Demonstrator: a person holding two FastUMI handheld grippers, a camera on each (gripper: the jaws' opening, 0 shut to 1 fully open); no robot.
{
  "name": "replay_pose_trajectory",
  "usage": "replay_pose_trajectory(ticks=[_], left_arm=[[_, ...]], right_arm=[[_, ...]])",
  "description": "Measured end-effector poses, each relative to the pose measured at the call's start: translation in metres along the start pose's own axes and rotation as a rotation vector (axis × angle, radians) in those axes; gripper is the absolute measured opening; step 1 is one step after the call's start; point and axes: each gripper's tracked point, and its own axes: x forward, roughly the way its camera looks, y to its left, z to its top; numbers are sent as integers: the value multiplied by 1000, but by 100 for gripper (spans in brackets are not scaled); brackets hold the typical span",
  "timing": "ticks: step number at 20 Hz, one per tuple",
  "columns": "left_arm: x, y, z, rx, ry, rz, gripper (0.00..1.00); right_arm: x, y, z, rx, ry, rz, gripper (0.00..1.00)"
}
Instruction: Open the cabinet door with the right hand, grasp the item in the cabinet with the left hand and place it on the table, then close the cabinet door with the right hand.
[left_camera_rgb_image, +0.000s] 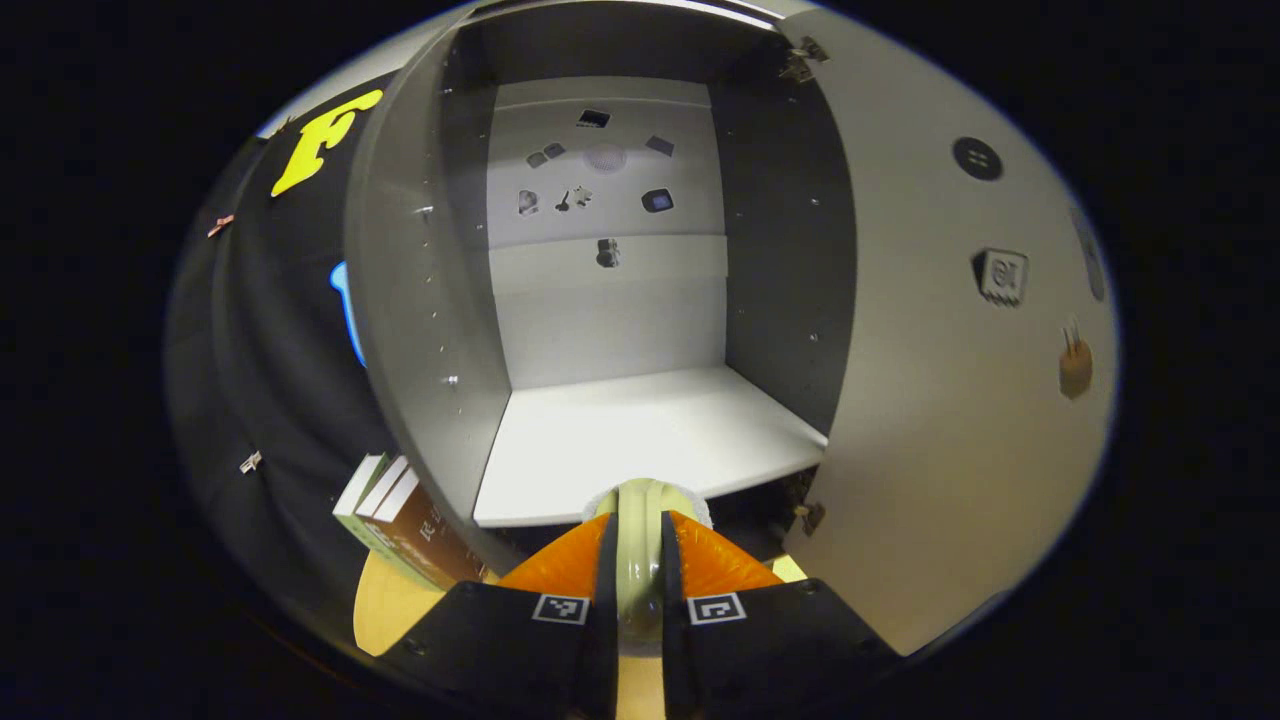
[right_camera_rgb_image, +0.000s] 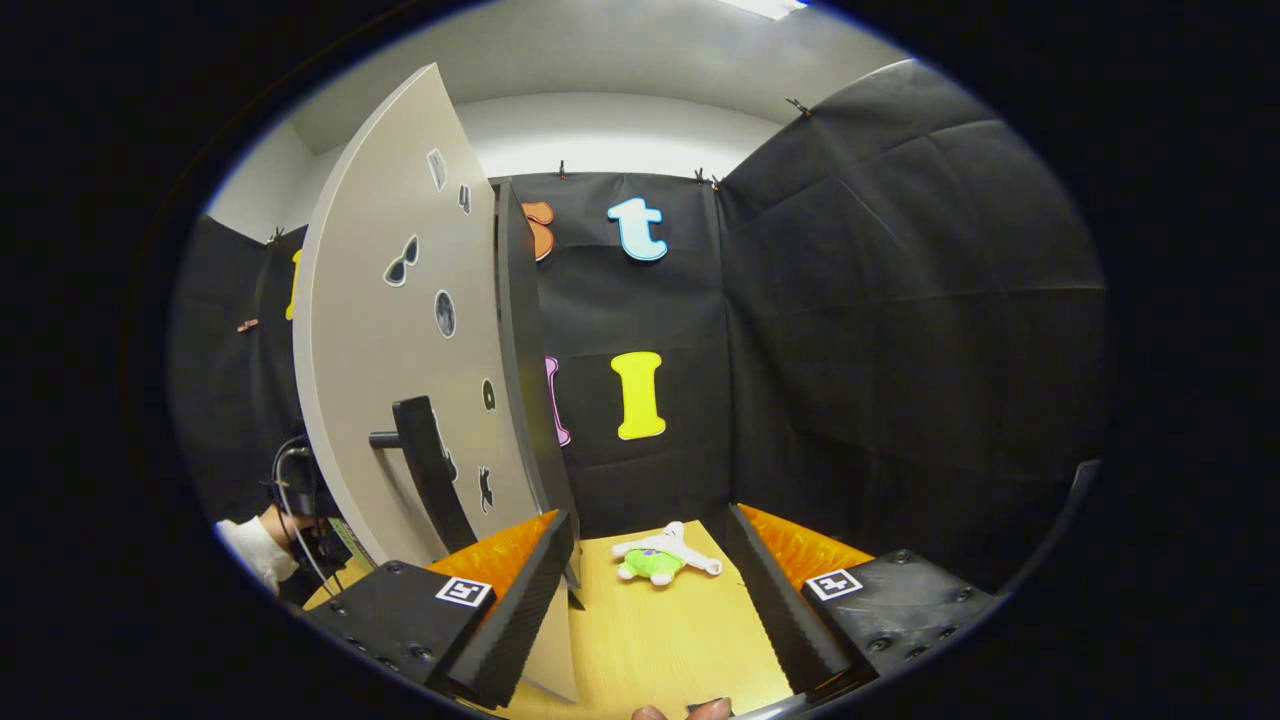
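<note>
Pale-green, rounded item (left_camera_rgb_image: 640, 550) sits clenched in your left gripper (left_camera_rgb_image: 640, 585), just outside the grey cabinet's white shelf (left_camera_rgb_image: 640, 440). Your right gripper (right_camera_rgb_image: 650, 600) hangs released beside the open grey cabinet door (right_camera_rgb_image: 390, 400). Lowering carelessly risks knocking the shelf edge or the stacked books (left_camera_rgb_image: 395, 515).

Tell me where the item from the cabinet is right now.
In the left gripper view, a pale green item sits clamped in the left gripper, just in front of the cabinet shelf, with the cabinet door open to its right.
</note>
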Motion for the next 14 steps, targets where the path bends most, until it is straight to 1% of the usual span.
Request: replay_pose_trajectory(ticks=[3,9,12,14], left_arm=[[-14,-7,-48,-26,13,14,22],[-23,-12,-152,-48,38,92,21],[-21,-19,-200,-63,46,107,21],[-19,-28,-231,-80,63,109,23]], right_arm=[[5,-1,2,3,-8,-4,98],[8,0,4,-21,-26,6,98],[12,4,8,-36,-47,17,98],[12,5,9,-44,-50,24,98]])
